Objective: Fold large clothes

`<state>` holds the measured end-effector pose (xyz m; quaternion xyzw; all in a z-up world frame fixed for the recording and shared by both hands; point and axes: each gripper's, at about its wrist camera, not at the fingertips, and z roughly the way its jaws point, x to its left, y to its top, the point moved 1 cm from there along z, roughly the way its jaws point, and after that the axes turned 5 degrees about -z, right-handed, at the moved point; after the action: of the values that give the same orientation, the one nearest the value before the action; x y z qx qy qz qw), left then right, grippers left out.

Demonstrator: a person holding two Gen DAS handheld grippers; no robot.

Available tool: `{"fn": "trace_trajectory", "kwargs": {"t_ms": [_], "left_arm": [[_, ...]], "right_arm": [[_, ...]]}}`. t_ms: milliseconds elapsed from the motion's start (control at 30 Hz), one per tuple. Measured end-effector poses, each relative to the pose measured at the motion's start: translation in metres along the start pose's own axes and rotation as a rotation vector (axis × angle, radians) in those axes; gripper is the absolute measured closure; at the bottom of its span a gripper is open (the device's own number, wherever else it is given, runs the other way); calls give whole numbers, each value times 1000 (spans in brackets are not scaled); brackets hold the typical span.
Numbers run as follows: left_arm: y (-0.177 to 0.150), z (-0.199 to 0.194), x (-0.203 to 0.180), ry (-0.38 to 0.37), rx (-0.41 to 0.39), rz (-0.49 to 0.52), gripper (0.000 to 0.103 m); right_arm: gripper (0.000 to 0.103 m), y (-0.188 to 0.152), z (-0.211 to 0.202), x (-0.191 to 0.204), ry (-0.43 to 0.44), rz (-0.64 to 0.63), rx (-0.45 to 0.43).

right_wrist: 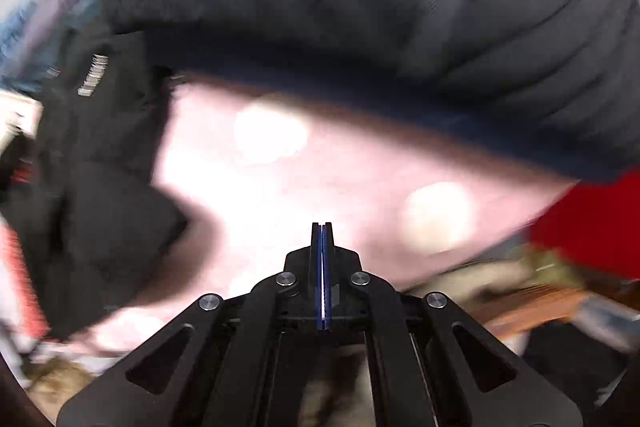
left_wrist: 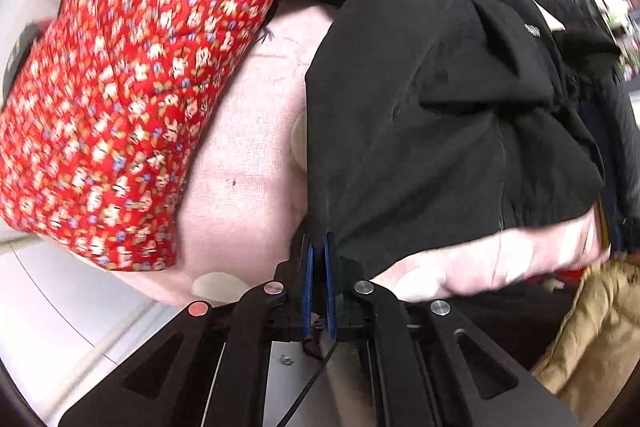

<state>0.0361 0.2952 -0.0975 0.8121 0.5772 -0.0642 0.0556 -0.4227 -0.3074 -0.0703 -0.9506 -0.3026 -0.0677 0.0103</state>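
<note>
A large black jacket (left_wrist: 440, 115) lies rumpled over a pink sheet (left_wrist: 248, 147). My left gripper (left_wrist: 319, 247) is shut on the jacket's lower left hem corner, with black cloth pinched between the blue pads. In the right wrist view my right gripper (right_wrist: 322, 231) is shut with nothing between its fingers, hovering over the pink sheet (right_wrist: 280, 195). The same black jacket (right_wrist: 92, 163) shows blurred at the left of that view. A dark quilted garment (right_wrist: 360, 7) fills the top.
A red floral quilted garment (left_wrist: 128, 99) lies left of the black jacket. A tan padded garment (left_wrist: 592, 339) sits at the lower right. A red cloth (right_wrist: 592, 223) lies at the right of the right wrist view. White floor (left_wrist: 60, 307) shows at lower left.
</note>
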Motion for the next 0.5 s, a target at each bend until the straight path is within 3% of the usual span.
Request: {"fn": "trace_trajectory", "kwargs": {"t_ms": [33, 67, 100, 133, 167, 233, 333, 500], "left_arm": [[-1, 3, -1, -23, -13, -21, 96], [0, 8, -3, -51, -25, -43, 85], [2, 14, -4, -51, -31, -58, 57], [5, 21, -4, -25, -38, -73, 43], [9, 24, -8, -15, -43, -78, 33], [9, 32, -11, -36, -41, -71, 33], [9, 42, -17, -9, -50, -36, 25], [14, 64, -11, 25, -71, -68, 24]], "right_arm": [[97, 0, 7, 7, 66, -2, 16], [78, 2, 17, 23, 150, -29, 32], [58, 3, 22, 32, 191, -45, 35], [17, 6, 29, 44, 244, -68, 36], [13, 10, 35, 57, 281, -91, 14], [13, 19, 39, 81, 314, -123, -15], [13, 36, 48, 100, 403, -167, -17], [13, 50, 83, 126, 427, -239, 65]]}}
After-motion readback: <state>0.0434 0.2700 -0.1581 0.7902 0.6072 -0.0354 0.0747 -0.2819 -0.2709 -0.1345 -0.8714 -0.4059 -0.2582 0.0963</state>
